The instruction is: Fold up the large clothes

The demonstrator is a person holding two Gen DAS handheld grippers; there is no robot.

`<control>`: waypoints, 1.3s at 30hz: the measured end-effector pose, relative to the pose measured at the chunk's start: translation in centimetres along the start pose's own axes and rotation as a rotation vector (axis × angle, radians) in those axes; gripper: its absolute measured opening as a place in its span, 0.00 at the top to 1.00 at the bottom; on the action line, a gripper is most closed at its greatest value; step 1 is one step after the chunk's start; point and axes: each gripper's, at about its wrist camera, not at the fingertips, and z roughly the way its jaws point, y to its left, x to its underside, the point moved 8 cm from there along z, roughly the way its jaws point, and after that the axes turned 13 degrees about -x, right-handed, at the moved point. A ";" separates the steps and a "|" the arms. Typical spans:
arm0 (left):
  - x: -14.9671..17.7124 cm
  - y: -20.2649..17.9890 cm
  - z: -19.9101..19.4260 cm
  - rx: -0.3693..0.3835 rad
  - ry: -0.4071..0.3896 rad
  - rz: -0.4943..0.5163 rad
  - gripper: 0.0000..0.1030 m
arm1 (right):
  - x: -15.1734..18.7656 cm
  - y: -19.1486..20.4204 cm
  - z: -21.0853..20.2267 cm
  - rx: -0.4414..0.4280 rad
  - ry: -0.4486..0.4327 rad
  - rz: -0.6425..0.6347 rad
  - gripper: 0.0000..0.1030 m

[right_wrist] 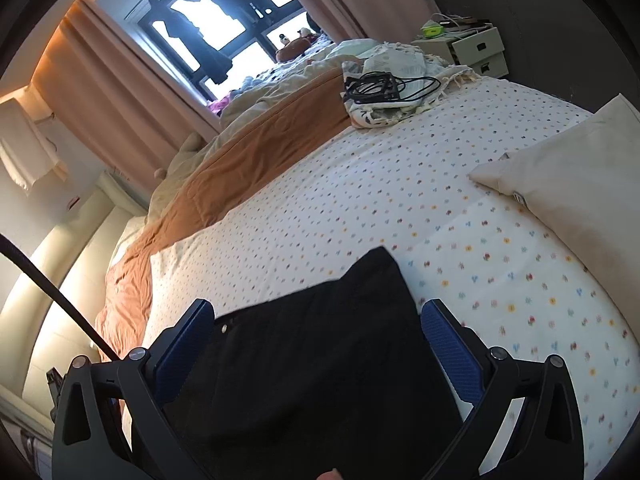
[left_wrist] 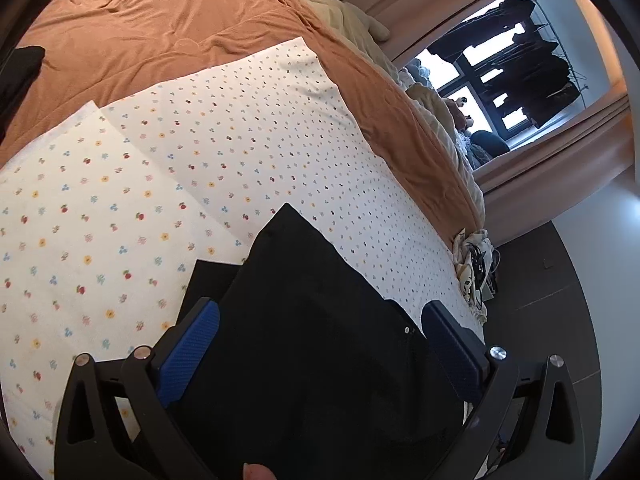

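- The black garment [left_wrist: 320,340] lies flat on the bed, on the white sheet with little flowers [left_wrist: 100,220]. It looks partly folded, with a small silver button near one edge.
- In the left wrist view it runs from 6 o'clock up to a corner at about 12 o'clock, so its long way points straight ahead of the fingers.
- The left hand-held gripper [left_wrist: 320,352] sits right over the garment. Its two blue pads [left_wrist: 192,344] are spread wide, one on each side of the cloth, and pinch nothing.
- In the right wrist view the black garment [right_wrist: 312,360] also fills the space from 6 o'clock up to 12 o'clock.
- The right hand-held gripper [right_wrist: 320,344] is spread wide too, with cloth between its fingers but not squeezed.
- Both are about as near, one at each end, I think. I cannot tell if they touch the cloth.
- Next, each would likely close on its edge and lift it over.
- Farther off, an orange blanket [left_wrist: 160,40] lies at 11 o'clock, and a cream pillow [right_wrist: 580,184] at 2 o'clock.
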 end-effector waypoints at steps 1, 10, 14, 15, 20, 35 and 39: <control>0.3 0.2 -0.4 -0.002 -0.004 0.000 0.00 | 0.6 0.3 -0.6 0.004 0.007 -0.006 0.00; 4.2 2.1 -7.7 0.046 -0.044 0.025 0.00 | 5.3 4.5 -7.4 0.003 0.040 -0.034 0.00; 5.7 2.8 -9.9 0.093 -0.046 0.023 0.00 | 7.0 6.2 -9.7 -0.003 0.047 -0.045 0.00; 6.1 3.0 -10.4 0.102 -0.049 0.025 0.01 | 7.5 6.8 -10.2 -0.002 0.048 -0.054 0.00; 8.1 4.2 -12.3 0.105 -0.064 0.047 0.10 | 10.7 9.5 -11.6 0.006 0.080 -0.096 0.00; 14.8 8.4 -15.1 0.164 -0.035 0.025 0.24 | 20.0 14.8 -10.7 0.052 0.234 -0.214 0.13; 16.5 9.9 -15.8 0.167 -0.033 0.009 0.24 | 21.3 15.6 -9.8 0.078 0.281 -0.232 0.17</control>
